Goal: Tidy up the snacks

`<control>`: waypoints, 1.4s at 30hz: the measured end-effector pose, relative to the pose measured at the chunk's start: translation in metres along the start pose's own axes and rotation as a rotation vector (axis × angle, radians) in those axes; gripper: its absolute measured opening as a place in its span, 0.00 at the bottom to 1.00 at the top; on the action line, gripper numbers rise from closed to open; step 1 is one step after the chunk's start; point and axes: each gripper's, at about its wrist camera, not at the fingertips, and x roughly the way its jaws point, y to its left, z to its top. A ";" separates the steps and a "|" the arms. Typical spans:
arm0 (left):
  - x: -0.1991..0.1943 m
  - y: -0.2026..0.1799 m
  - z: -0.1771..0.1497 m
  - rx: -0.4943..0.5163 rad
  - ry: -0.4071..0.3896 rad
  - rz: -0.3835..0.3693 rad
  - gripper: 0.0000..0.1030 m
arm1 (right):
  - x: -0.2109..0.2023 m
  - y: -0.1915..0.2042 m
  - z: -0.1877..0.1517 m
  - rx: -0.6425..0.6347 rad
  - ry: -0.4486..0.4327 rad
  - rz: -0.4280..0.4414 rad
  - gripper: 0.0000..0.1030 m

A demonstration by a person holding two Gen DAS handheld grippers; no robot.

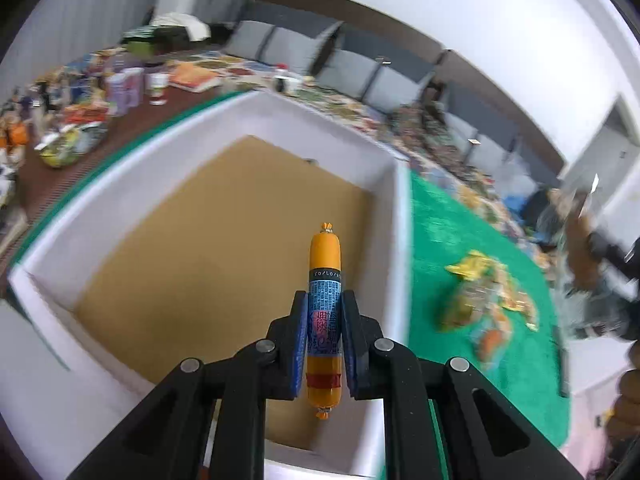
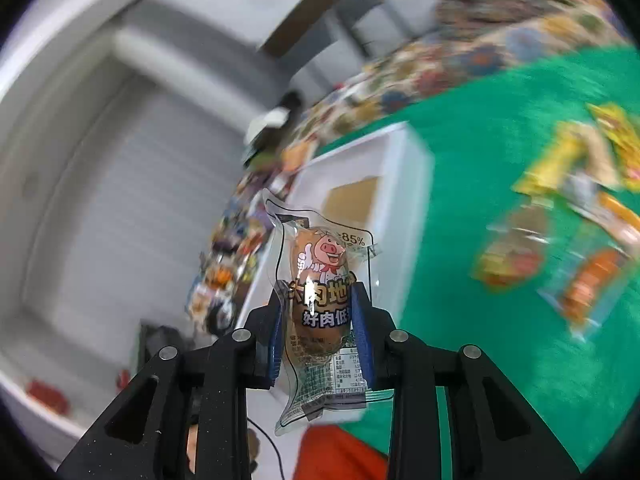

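The left gripper is clamped on an orange sausage stick with a blue label, held lengthwise between its blue pads and hanging over the white box. The box has thick white walls and a bare brown cardboard floor, and it sits on a green mat. On the mat to the right of the box lies a loose heap of snack packets, yellow and orange, blurred.

The right gripper grips a clear packet holding a brown sausage with a cartoon pig printed on it; its pads press the packet from both sides, and the packet is lifted in the air, with the white box farther off behind it. In this view more snack packets lie scattered on the green mat to the right.

Beyond the mat runs a patterned tablecloth crowded with cups, cartons and packets at its far left. Grey chairs stand along the far side of the table, against a pale wall.
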 end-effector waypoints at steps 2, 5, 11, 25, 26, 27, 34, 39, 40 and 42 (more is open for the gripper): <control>0.004 0.012 0.003 0.007 -0.001 0.054 0.15 | 0.031 0.027 0.005 -0.041 0.032 -0.011 0.33; 0.020 0.031 0.002 0.012 0.039 0.161 0.46 | 0.078 0.055 0.006 -0.104 0.064 -0.039 0.61; 0.012 0.049 -0.018 -0.017 0.001 0.191 0.87 | 0.062 0.043 0.013 -0.118 -0.045 -0.135 0.68; 0.031 -0.137 -0.110 0.246 -0.004 0.009 1.00 | -0.104 -0.205 -0.116 -0.126 -0.125 -1.008 0.68; 0.047 -0.153 -0.120 0.287 0.045 0.008 1.00 | -0.115 -0.209 -0.120 -0.121 -0.136 -1.038 0.68; 0.069 -0.167 -0.131 0.309 0.135 0.001 1.00 | -0.124 -0.218 -0.120 -0.116 -0.144 -1.062 0.68; 0.141 -0.223 -0.161 0.415 0.188 0.040 0.98 | -0.149 -0.257 -0.094 -0.105 -0.142 -1.098 0.77; 0.184 -0.228 -0.149 0.427 0.156 0.114 0.99 | -0.158 -0.277 -0.087 -0.015 -0.161 -1.000 0.83; 0.188 -0.227 -0.146 0.414 0.156 0.119 1.00 | -0.156 -0.275 -0.089 -0.021 -0.157 -1.010 0.84; 0.187 -0.225 -0.146 0.408 0.142 0.120 1.00 | -0.154 -0.274 -0.090 -0.024 -0.154 -1.015 0.84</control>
